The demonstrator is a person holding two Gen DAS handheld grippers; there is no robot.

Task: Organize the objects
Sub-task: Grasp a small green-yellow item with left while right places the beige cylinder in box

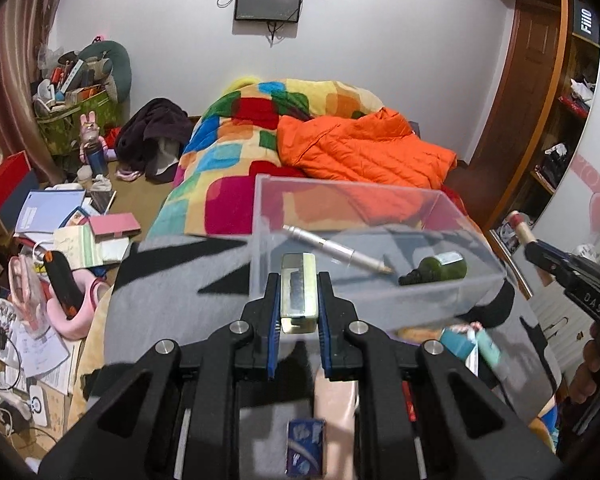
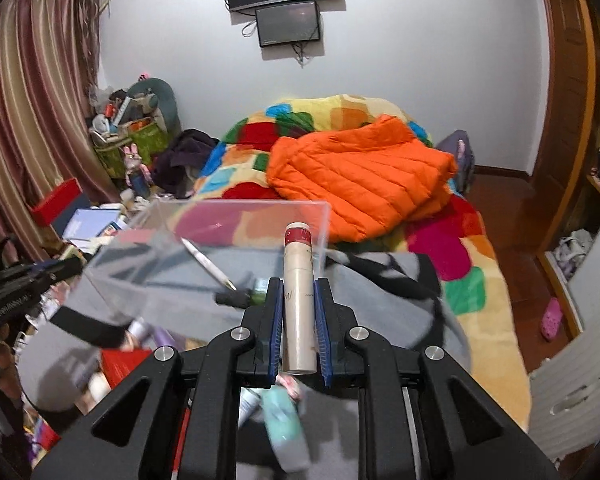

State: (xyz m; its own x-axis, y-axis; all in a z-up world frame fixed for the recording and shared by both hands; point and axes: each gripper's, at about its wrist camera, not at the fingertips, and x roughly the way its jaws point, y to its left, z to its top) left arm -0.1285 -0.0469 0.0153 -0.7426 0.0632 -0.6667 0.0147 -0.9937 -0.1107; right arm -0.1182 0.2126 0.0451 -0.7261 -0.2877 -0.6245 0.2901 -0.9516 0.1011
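Left gripper point(image 1: 299, 300): jaws clamped on a small gold-coloured rectangular case point(image 1: 299, 293), whose long axis runs straight ahead along the fingers, far end towards the clear plastic box point(image 1: 260, 216). The blue pads point(image 1: 275, 320) press on the case's two long sides.

Right gripper point(image 2: 299, 312): jaws clenched on a beige cylindrical tube point(image 2: 298, 300) with a red band at its far end. The tube's long axis lies parallel to the fingers; the banded end projects forward beyond the fingertips, towards the box's right wall, and the plain end sits back between the pads.

Clear plastic box: open-topped, resting on a grey and black cloth point(image 1: 172, 280) just ahead of both grippers. Inside lie a silver pen point(image 1: 336, 249), long axis diagonal, tip pointing to the near right in the left wrist view, and a dark green dropper bottle point(image 1: 436, 269) on its side, black cap pointing left. The two are near each other but apart.

Near foreground, beneath the grippers: a teal tube point(image 2: 286, 432) and a small blue packet point(image 1: 305, 446), both blurred.

Background: a bed with a multicoloured patchwork blanket point(image 2: 452, 248) bearing an orange padded jacket point(image 2: 364, 184); two dark screens point(image 2: 288, 24) on the white wall; striped curtains point(image 2: 20, 120) and floor clutter at left; wooden shelving point(image 1: 556, 120) at right.
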